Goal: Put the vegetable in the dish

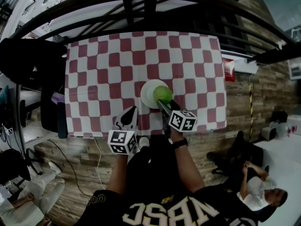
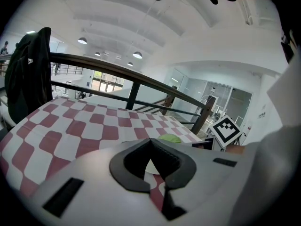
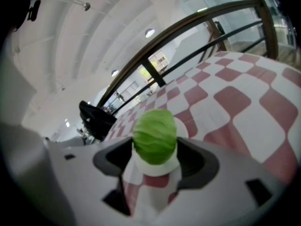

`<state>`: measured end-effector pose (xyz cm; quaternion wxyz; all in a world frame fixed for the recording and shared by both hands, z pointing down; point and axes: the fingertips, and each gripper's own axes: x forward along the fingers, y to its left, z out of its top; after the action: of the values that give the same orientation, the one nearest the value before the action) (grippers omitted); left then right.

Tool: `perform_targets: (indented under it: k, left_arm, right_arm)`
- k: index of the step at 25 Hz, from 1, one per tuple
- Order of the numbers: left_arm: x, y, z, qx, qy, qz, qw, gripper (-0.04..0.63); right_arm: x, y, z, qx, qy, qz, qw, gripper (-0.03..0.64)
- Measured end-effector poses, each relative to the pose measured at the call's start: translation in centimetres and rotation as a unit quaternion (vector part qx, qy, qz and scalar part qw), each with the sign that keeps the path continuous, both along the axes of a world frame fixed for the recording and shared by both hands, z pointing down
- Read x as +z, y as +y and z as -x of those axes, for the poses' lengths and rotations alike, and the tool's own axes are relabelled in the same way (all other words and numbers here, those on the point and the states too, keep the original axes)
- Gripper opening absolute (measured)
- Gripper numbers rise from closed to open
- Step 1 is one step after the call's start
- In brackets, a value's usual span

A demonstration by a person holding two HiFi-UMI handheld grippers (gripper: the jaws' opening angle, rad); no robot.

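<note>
Vegetable [image 1: 162, 94] on dish [image 1: 146, 96] near table edge [image 1: 94, 132], right claw [image 3: 155, 160] loose around (left claw [image 2: 151, 161] closed).

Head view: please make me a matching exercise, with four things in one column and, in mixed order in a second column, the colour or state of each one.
Column one:
1. vegetable
2. dish
3. tablecloth
4. left gripper

Column two:
a. red and white checks
b. shut, with nothing in it
c. green
d. plain white

Right pairs: 1-c, 2-d, 3-a, 4-b.
</note>
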<state>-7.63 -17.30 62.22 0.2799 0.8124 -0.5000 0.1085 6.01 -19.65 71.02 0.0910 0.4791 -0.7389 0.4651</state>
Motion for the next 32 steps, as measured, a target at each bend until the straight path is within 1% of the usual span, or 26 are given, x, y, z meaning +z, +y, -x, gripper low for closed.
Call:
perform_targets:
  k: [3, 8, 10, 12, 13, 15, 16, 17, 20, 22, 23, 24, 25, 26, 28, 32]
  left_arm:
    - [0.1, 0.0, 0.1, 0.001, -0.001, 0.002, 1.0, 0.017]
    - [0.6, -0.1, 0.3, 0.002, 0.0, 0.007, 1.0, 0.017]
    - [0.7, -0.1, 0.0, 0.004, 0.0, 0.007, 1.0, 0.017]
    - [0.7, 0.0, -0.2, 0.008, 0.0, 0.007, 0.9999, 0.017]
    - [0.8, 0.0, -0.3, 0.009, 0.0, 0.008, 0.9999, 0.017]
    - [0.9, 0.1, -0.3, 0.009, 0.002, 0.011, 0.9999, 0.017]
    - [0.9, 0.1, -0.4, 0.009, 0.004, 0.012, 0.9999, 0.017]
    - [0.8, 0.2, -0.4, 0.01, 0.006, 0.012, 0.9999, 0.017]
    - [0.5, 0.1, -0.4, 0.012, 0.005, 0.009, 0.9999, 0.017]
    - [0.4, 0.1, 0.0, 0.007, 0.003, 0.008, 0.9999, 0.017]
    - [0.3, 0.1, 0.3, 0.003, 0.003, 0.007, 1.0, 0.017]
    - [0.2, 0.2, 0.5, 0.0, 0.003, 0.007, 1.0, 0.017]
    - [0.0, 0.3, 0.6, -0.002, 0.003, 0.006, 1.0, 0.017]
    - [-0.2, 0.3, 0.8, -0.003, 0.003, 0.005, 1.0, 0.017]
    - [-0.8, 0.6, 1.0, -0.005, 0.003, 0.001, 1.0, 0.017]
    - [-2.3, 1.2, 1.2, -0.009, 0.006, -0.013, 0.9999, 0.017]
  right_arm:
    - [-0.4, 0.2, -1.1, 0.013, 0.04, -0.02, 0.999, 0.29]
    - [-0.3, -0.2, -0.8, -0.004, 0.047, -0.031, 0.998, 0.291]
    - [-0.1, -0.4, -1.1, 0.017, 0.028, -0.02, 0.999, 0.291]
    - [0.2, -0.5, -1.1, 0.053, -0.01, 0.013, 0.998, 0.291]
    - [0.3, -0.6, -0.7, 0.06, -0.034, 0.032, 0.997, 0.291]
    - [0.6, -0.7, 0.9, 0.06, -0.083, 0.062, 0.993, 0.291]
    - [0.6, -0.7, 1.5, 0.06, -0.094, 0.067, 0.991, 0.291]
    - [0.7, -0.8, 1.9, 0.062, -0.095, 0.066, 0.991, 0.291]
    - [0.6, -1.4, 2.0, 0.059, -0.062, 0.046, 0.995, 0.291]
    - [0.9, -1.4, 1.7, 0.039, -0.009, 0.042, 0.998, 0.306]
    - [1.2, -1.3, 1.4, 0.024, 0.027, 0.044, 0.998, 0.327]
    - [1.4, -1.1, 1.0, 0.01, 0.062, 0.044, 0.997, 0.367]
    - [1.4, -0.9, 0.6, -0.002, 0.091, 0.043, 0.995, 0.416]
    - [1.3, -0.7, 0.4, -0.013, 0.112, 0.038, 0.993, 0.441]
    - [0.6, -0.3, 0.2, -0.032, 0.131, 0.023, 0.991, 0.444]
    - [-2.0, 0.5, 0.6, -0.047, 0.129, -0.02, 0.99, 0.443]
